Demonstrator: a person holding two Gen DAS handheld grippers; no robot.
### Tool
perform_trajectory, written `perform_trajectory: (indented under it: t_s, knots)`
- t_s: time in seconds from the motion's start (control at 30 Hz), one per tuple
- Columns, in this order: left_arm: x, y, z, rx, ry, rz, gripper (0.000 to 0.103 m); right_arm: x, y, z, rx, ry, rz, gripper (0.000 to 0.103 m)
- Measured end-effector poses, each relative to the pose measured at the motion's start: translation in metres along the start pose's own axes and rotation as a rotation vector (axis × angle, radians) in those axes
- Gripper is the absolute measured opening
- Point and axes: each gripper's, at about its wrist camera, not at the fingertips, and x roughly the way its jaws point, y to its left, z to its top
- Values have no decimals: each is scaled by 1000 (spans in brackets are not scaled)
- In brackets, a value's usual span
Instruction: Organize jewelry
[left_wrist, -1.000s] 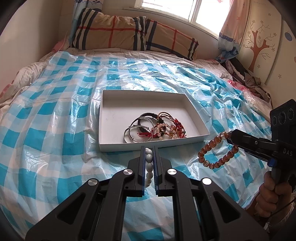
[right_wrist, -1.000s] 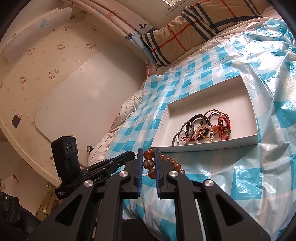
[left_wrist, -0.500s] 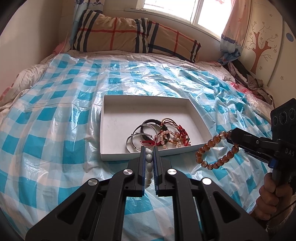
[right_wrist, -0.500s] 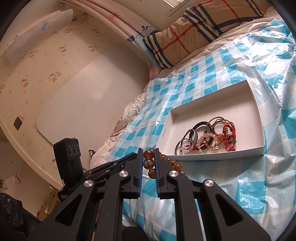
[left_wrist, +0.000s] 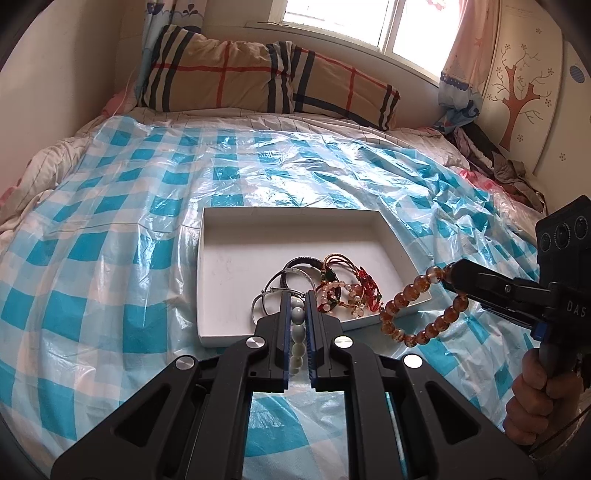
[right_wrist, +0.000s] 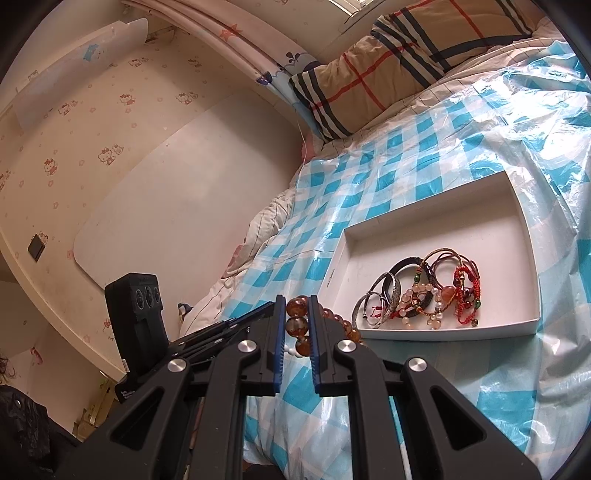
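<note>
A: Between your left tongs (left_wrist: 297, 306), closest in, what do you see?

B: A pale bead bracelet (left_wrist: 297, 332), white-green, clamped between the two blue pads. Your left tongs are clenched on it, and the string runs back down the gap toward the handle.

A: And the right tongs (right_wrist: 297, 308)?

B: Clenched too, on an amber bead bracelet (right_wrist: 296, 325). From your left wrist view you see the same amber loop (left_wrist: 421, 306) dangling from the tip of the right tongs (left_wrist: 453, 275), its far side overlapping the near right corner of the white tray (left_wrist: 229, 339). Whether the beads touch the tray rim I cannot tell. Your right hand (left_wrist: 537, 400) grips the handle at the lower right.

A: Just beyond the tongs?

B: The white tray sits on the bed, on a blue-and-white checked plastic sheet (left_wrist: 110, 266). Inside it, bunched at the near side, lies a heap of bracelets (right_wrist: 417, 291): silver bangles on the left, a dark band, pale pink beads in the middle, red corded ones on the right. The far half of the tray floor is bare white.

A: Farther back?

B: A plaid pillow (left_wrist: 258, 79) at the head of the bed, a window (left_wrist: 369, 26) above it, and a tree decal (left_wrist: 517, 99) on the right wall.
</note>
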Motion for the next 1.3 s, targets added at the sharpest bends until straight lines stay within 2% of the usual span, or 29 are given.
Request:
perform_trajectory:
  t_s: [0.57, 0.63, 0.7, 0.73, 0.77, 0.9, 1.03, 1.07, 1.1, 1.13, 1.17, 1.2, 1.23, 1.3]
  knots:
    - [52, -8, 26, 8, -7, -55, 7, 45, -31, 22, 24, 5, 6, 13]
    - [62, -5, 26, 1, 4, -54, 7, 51, -40, 22, 24, 11, -28, 13]
    - [79, 1, 23, -16, 48, -46, 7, 54, -50, 22, 22, 11, -124, 14]
    - [88, 6, 22, -25, 76, -34, 7, 54, -55, 23, 33, 8, -163, 23]
    - [94, 10, 20, -37, 91, -16, 7, 52, -60, 22, 43, 0, -192, 26]
    - [96, 22, 14, -59, 103, 9, 8, 39, -70, 22, 56, -20, -220, 28]
    - [83, 25, 11, -72, 105, 27, 8, 27, -61, 19, 41, -13, -234, 30]
    - [78, 24, 10, -72, 106, 30, 10, 24, -56, 17, 27, -11, -239, 31]
    - [72, 22, 8, -70, 104, 36, 16, 20, -50, 16, 11, -10, -245, 31]
    - [65, 19, 6, -66, 101, 44, 29, 16, -43, 14, -5, -8, -254, 35]
    - [57, 17, 3, -62, 95, 54, 37, 12, -36, 11, -22, -8, -262, 37]
    - [47, 14, 0, -59, 85, 66, 51, 7, -29, 8, -40, -6, -270, 39]
    - [37, 11, -4, -56, 77, 77, 57, 2, -21, 5, -60, -5, -279, 40]
    - [18, 5, -12, -41, 73, 86, 58, -10, -4, -2, -106, -3, -300, 44]
